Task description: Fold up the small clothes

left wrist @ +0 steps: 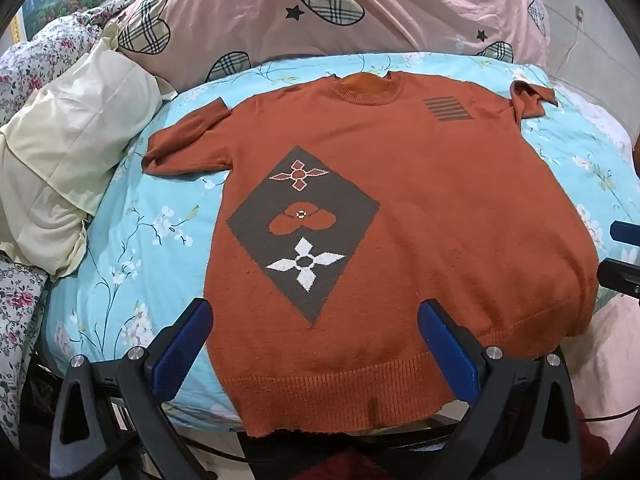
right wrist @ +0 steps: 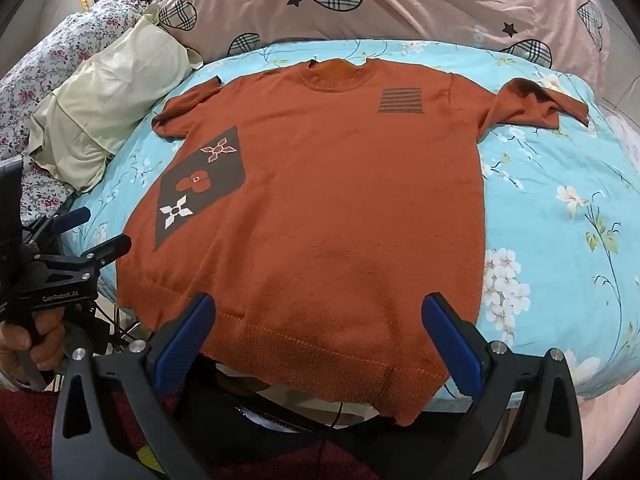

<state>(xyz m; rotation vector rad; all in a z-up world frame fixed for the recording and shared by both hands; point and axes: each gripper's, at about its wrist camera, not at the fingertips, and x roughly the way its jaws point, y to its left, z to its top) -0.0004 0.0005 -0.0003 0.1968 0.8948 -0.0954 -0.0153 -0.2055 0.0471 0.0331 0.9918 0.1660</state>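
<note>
A rust-orange knit short-sleeved sweater (left wrist: 420,208) lies spread flat, front up, on a light blue floral sheet (left wrist: 132,232); it also shows in the right wrist view (right wrist: 340,200). It has a grey diamond panel with flower shapes and a small striped patch on the chest. Its hem hangs over the near edge. My left gripper (left wrist: 316,312) is open above the hem's left part, holding nothing. My right gripper (right wrist: 320,308) is open above the hem's right part, empty. The left gripper also shows at the left of the right wrist view (right wrist: 96,232).
A pink quilt with plaid hearts (left wrist: 320,8) lies bunched behind the sweater. A cream pillow (left wrist: 68,148) and floral bedding (left wrist: 36,60) lie at the left. The blue sheet (right wrist: 560,208) extends to the right of the sweater. Cables hang below the near edge.
</note>
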